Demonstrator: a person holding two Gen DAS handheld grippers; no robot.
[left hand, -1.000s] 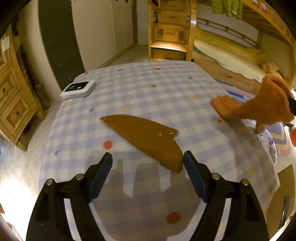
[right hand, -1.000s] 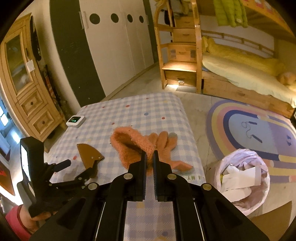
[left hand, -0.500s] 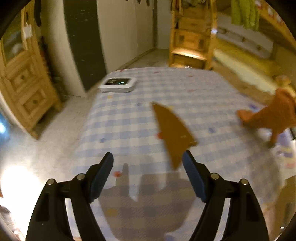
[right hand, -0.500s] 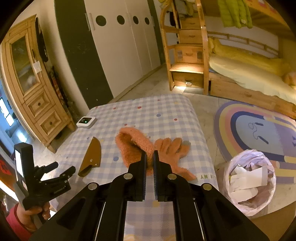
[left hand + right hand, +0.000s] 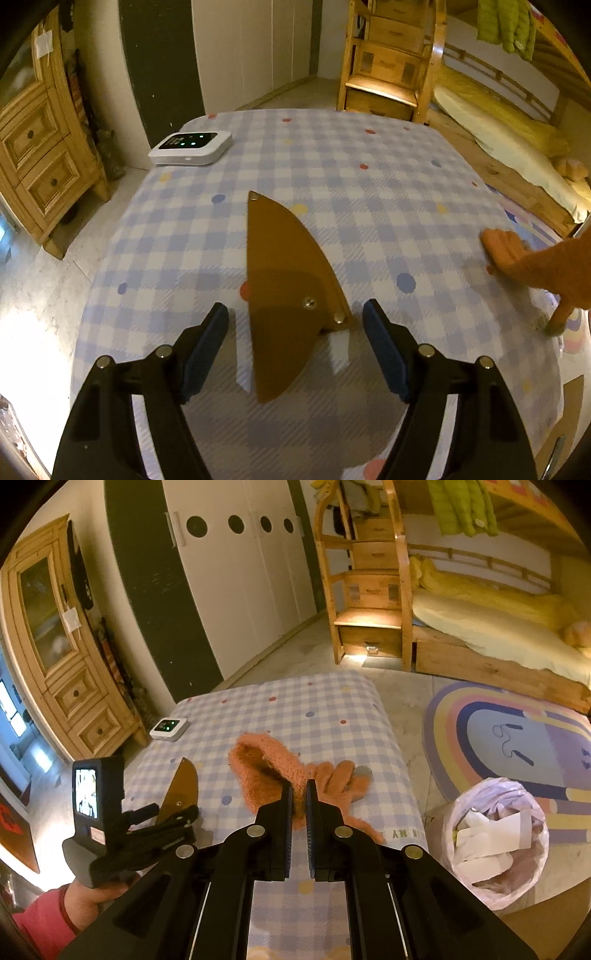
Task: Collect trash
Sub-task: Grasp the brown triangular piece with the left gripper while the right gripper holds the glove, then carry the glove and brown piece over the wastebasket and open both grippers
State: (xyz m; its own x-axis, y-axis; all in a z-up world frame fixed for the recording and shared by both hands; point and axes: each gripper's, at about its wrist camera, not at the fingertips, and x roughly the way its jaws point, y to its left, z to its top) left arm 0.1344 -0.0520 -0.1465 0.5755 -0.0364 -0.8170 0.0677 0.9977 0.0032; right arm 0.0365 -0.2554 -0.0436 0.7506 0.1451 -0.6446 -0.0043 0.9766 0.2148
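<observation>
Only right-wrist view shows the lined trash bin (image 5: 496, 843) beside the table (image 5: 332, 716).

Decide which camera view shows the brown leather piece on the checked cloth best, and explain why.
The left wrist view: the brown leather piece lies large, whole, rivets visible. The right wrist view shows it small, its near end hidden behind the left tongs.

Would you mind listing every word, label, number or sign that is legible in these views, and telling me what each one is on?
"Y M Y" (seen upside down, partly cut off): printed on the hem of the checked tablecloth.
White device on the table: only green lights and icons, too small to read.
Paper note on the wooden cabinet: too blurred to read.
Screen on the left gripper's camera: no legible text.
</observation>
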